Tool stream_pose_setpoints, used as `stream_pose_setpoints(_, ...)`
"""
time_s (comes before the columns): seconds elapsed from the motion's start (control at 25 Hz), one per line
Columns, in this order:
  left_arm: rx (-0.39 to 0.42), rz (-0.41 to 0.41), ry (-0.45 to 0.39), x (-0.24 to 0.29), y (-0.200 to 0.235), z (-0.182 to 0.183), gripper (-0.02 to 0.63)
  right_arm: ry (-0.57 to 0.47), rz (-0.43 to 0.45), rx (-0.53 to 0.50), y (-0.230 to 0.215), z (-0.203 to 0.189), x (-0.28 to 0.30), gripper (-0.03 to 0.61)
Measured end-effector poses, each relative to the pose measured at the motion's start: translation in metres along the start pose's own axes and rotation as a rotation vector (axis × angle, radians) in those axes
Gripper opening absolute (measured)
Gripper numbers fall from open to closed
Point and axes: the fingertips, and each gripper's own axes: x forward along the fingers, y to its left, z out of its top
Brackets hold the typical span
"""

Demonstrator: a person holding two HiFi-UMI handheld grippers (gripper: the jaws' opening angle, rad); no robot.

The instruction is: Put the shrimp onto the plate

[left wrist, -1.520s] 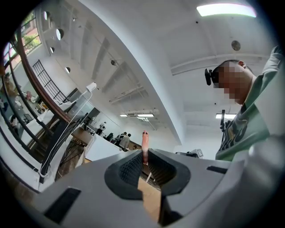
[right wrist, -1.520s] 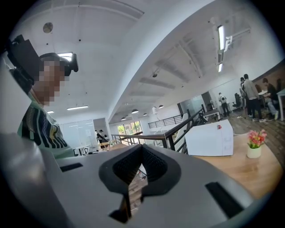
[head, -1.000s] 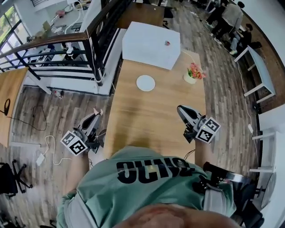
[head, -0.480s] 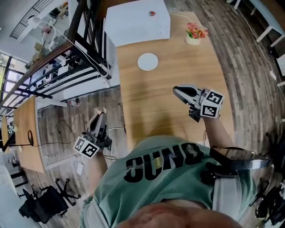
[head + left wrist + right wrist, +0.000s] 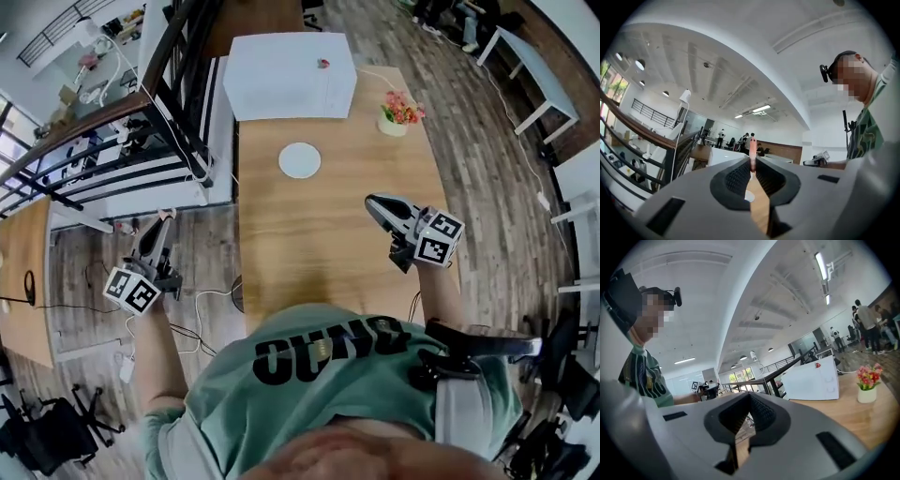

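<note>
**Shrimp pinched in the left gripper, outside the table's left edge**

The left gripper (image 5: 161,225) is closed narrow on the shrimp (image 5: 752,149) — the pink body stands upright between the pad tips and pokes out above them. This gripper hangs over the wood floor (image 5: 202,248), just outside the left long edge of the table (image 5: 319,253). A black railing (image 5: 187,131) runs further off on the floor side.

The right gripper (image 5: 373,202) has its jaws drawn together with nothing between them. It is above the near right part of the table, inside the right edge.

The plate (image 5: 300,160) lies toward the far end of the table, well apart from both grippers — a long run of plain tabletop lies between. Beyond the plate a white box (image 5: 281,80) spans the far end. A flower pot (image 5: 397,120) stands near the right edge.
</note>
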Motion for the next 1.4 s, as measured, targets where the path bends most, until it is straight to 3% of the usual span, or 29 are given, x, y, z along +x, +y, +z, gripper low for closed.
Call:
stream_pose_setpoints(0.2, 0.135, 0.061, 0.120, 0.006, 0.046, 0.022, 0.037, -0.007, 0.000, 0.007, -0.027, 0.007, 0.008, 0.006)
stream_pose_setpoints(0.52, 0.226, 0.074, 0.241, 0.048, 0.118, 0.037, 0.037, -0.014, -0.015, 0.035, -0.074, -0.003, 0.021, 0.006)
stream_pose_setpoints(0.84, 0.226, -0.006, 0.405, 0.135, 0.162, -0.026, 0.037, -0.028, -0.017, 0.069, -0.133, -0.023, 0.039, 0.006)
stream_pose_setpoints(1.04, 0.284, -0.086, 0.492, 0.194, 0.176, -0.059, 0.037, -0.035, -0.002, 0.088, -0.163, -0.039, 0.052, 0.006)
stream_pose_setpoints(1.4, 0.350, -0.252, 0.597, 0.291, 0.161, -0.123, 0.037, -0.034, 0.048, 0.069, -0.187, -0.058, 0.071, 0.006)
